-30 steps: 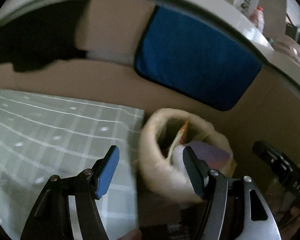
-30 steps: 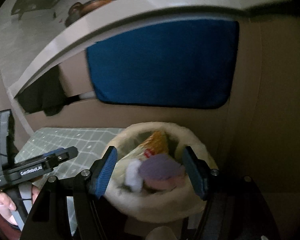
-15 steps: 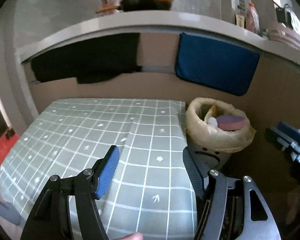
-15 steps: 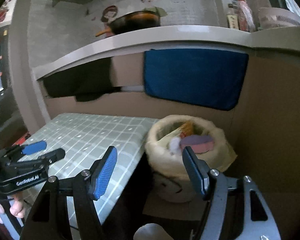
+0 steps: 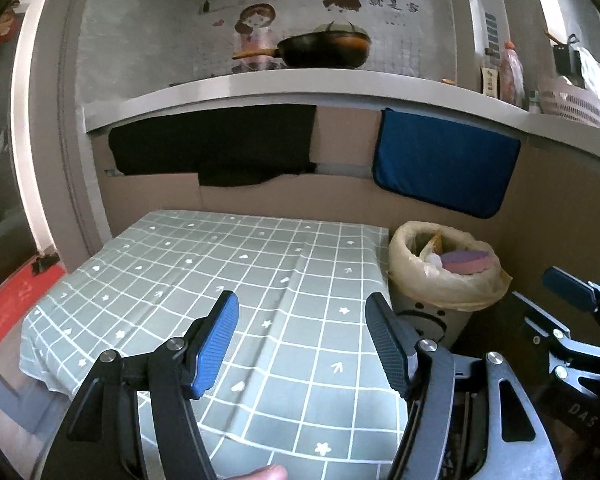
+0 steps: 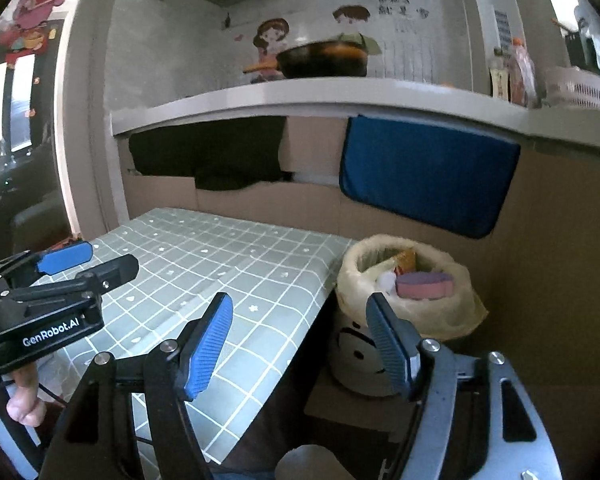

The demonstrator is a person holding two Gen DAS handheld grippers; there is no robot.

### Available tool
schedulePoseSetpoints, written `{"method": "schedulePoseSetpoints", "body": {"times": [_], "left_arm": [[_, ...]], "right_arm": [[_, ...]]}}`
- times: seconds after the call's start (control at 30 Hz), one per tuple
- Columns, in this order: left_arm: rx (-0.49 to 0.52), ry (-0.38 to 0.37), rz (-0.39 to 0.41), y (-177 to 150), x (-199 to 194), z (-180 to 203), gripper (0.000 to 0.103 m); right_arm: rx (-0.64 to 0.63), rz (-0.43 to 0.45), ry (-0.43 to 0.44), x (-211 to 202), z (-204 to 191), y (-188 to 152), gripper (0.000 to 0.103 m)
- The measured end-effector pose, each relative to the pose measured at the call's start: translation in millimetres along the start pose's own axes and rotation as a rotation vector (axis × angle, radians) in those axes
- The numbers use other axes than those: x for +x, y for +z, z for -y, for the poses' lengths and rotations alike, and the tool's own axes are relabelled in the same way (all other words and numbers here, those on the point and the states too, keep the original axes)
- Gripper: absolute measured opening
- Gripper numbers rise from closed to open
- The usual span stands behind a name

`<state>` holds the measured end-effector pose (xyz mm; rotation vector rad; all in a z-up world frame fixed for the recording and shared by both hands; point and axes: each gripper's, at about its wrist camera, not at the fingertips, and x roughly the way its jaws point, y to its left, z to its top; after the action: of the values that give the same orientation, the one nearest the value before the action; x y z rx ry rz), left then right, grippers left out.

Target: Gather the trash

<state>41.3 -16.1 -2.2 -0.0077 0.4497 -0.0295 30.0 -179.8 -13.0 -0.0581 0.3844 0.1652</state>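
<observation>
A white trash bin [image 5: 432, 316] with a yellowish bag liner [image 5: 404, 268] stands on the floor to the right of the table; it also shows in the right wrist view [image 6: 364, 360]. Inside lie a purple-pink sponge [image 6: 424, 283], a white wad and an orange wrapper [image 6: 405, 260]. My left gripper [image 5: 302, 340] is open and empty above the table. My right gripper [image 6: 300, 340] is open and empty, pulled back from the bin. The left gripper shows in the right wrist view [image 6: 60, 276].
A table with a green checked cloth [image 5: 220, 280] fills the left. Behind it is a cardboard wall with a black cloth [image 5: 216, 144] and a blue cloth [image 5: 440, 168] hung under a white counter [image 5: 300, 84] carrying a wok [image 5: 324, 50].
Both grippers have pulled back and up from over the bin. The bin now sits farther off, and the whole table has come into view.
</observation>
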Motion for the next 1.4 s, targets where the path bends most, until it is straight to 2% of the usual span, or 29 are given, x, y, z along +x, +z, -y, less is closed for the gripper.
{"method": "schedulePoseSetpoints", "body": {"times": [0.4,1.4], "left_arm": [[-0.035,0.02,0.024,-7.4,-18.3,-9.3,0.066],[-0.021,-0.006,0.004,-13.0,-16.0,-4.7,0.066]], "right_arm": [[0.01,-0.017,0.008,-6.5,-5.8,-5.0,0.068],[0.047,-0.028,0.004,-9.0,-0.4,-7.3,0.068]]}}
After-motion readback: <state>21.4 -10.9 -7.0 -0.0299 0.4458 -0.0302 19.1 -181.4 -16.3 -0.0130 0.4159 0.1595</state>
